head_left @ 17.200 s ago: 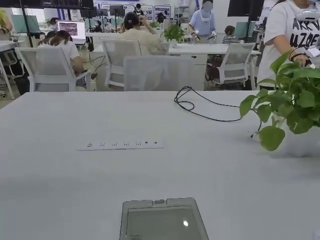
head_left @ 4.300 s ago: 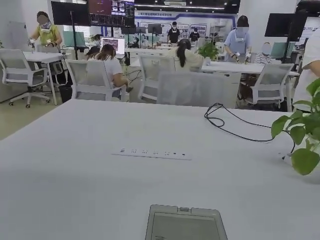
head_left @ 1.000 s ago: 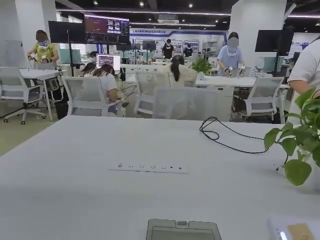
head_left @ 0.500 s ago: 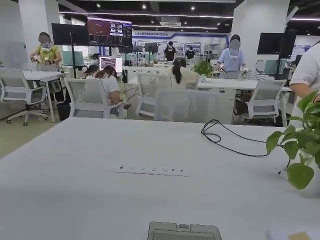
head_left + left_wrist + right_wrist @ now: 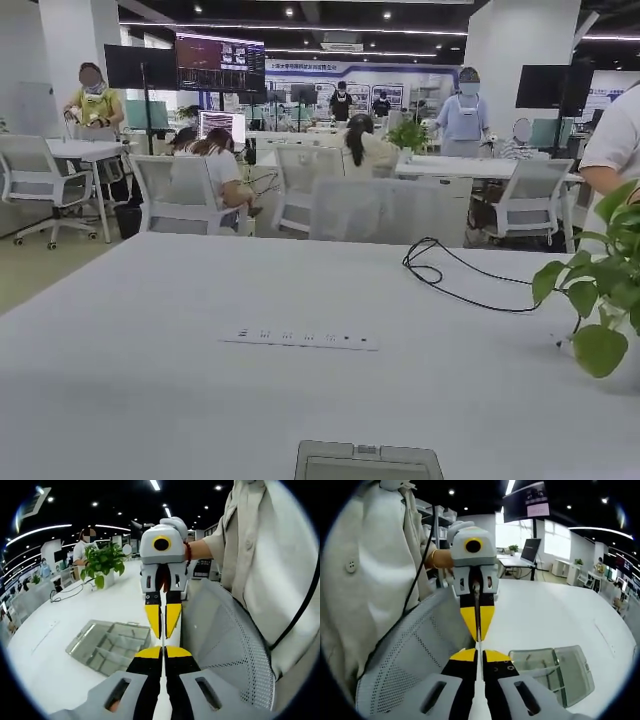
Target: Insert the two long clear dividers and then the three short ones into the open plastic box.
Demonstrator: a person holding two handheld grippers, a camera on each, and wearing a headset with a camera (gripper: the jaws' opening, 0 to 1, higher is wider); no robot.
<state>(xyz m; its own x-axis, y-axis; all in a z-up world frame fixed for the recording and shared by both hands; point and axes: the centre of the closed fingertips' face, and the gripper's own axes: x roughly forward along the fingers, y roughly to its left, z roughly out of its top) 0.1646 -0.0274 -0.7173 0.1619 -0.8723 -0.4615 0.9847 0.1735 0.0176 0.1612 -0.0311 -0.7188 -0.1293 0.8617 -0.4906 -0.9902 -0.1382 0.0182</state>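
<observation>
The left gripper (image 5: 162, 652) has its fingers (image 5: 149, 653) pressed together on nothing. It stands tip to tip with the right gripper (image 5: 162, 632), which is likewise clenched and empty, beside the bench (image 5: 50, 670). On the bench the clear box (image 5: 125, 625) lies open, with dividers (image 5: 112, 641) seemingly already seated across it. Such plates look light, stiff and slick, so pinch one at its top edge, mid-length. Against the earlier frames the box has not moved; only the headset has tilted up.
</observation>
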